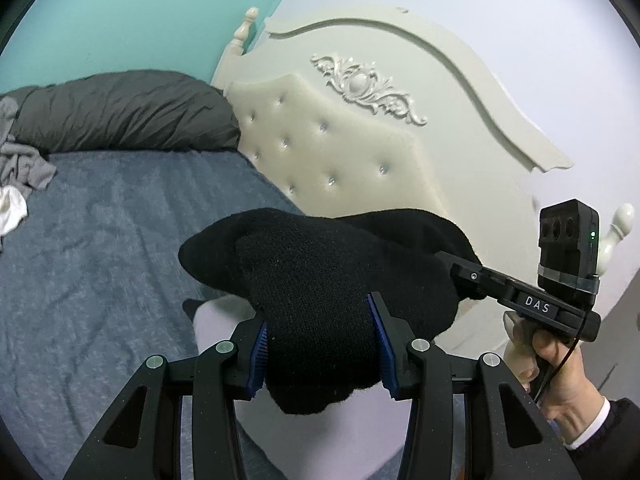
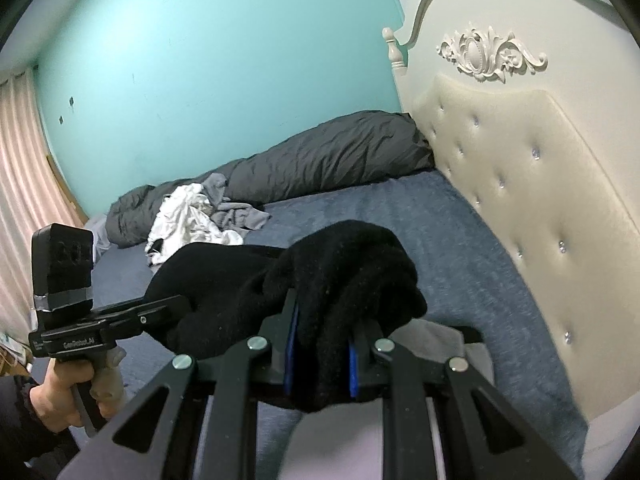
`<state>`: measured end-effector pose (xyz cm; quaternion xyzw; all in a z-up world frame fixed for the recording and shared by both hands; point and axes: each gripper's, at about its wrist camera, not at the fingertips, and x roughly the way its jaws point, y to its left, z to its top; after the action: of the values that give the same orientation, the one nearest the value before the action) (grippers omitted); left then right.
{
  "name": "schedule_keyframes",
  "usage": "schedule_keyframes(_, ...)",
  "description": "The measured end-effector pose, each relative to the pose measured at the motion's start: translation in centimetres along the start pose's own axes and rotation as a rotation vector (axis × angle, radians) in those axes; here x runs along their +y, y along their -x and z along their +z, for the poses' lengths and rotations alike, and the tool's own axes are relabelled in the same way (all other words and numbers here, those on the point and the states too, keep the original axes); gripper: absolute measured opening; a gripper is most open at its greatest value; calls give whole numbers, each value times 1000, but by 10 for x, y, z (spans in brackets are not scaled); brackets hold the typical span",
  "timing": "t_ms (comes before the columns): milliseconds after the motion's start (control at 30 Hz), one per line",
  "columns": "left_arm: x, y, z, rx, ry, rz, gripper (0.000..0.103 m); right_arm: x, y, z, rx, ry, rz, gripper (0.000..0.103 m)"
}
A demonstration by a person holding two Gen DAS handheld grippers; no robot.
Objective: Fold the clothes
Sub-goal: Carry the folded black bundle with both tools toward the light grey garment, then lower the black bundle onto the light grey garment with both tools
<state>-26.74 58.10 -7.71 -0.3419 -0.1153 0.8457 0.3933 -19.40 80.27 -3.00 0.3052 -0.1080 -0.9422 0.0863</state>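
Observation:
A black knitted garment [image 1: 320,280] hangs in the air between both grippers above the bed. My left gripper [image 1: 320,344] is shut on one end of it, the cloth bunched between the blue pads. My right gripper [image 2: 320,344] is shut on the other end [image 2: 344,276]. Each gripper shows in the other's view: the right one [image 1: 532,304] at the right, the left one [image 2: 120,316] at the left. A pale folded garment [image 1: 224,328] lies on the bed under the black one and also shows in the right wrist view [image 2: 452,344].
The bed has a blue-grey cover [image 1: 100,248] and a cream tufted headboard [image 1: 340,148]. A dark grey duvet roll [image 2: 320,160] lies along the teal wall. A heap of white and grey clothes [image 2: 192,216] sits beside it. Pink curtains [image 2: 20,180] hang at the left.

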Motion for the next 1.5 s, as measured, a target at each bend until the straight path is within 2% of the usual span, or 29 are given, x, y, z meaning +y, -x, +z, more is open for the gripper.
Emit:
schedule_keyframes(167, 1, -36, -29, 56, 25, 21, 48, -31, -23, -23, 67, -6, -51, 18)
schedule_keyframes(267, -4, -43, -39, 72, 8, 22, 48, -47, -32, -40, 111, -20, -78, 18)
schedule_keyframes(400, -10, -45, -47, 81, -6, 25, 48, -59, -30, -54, 127, -32, -78, 18)
schedule_keyframes(933, -24, -44, -78, 149, -6, 22, 48, -65, -23, -68, 188, -28, -99, 18)
schedule_keyframes(1267, -22, -47, -109, 206, 41, 10, 48, -66, -18, -101, 243, -37, -100, 18)
schedule_keyframes(1500, -28, -47, -122, 224, 33, 25, 48, -66, -18, -118, 288, -40, -119, 18)
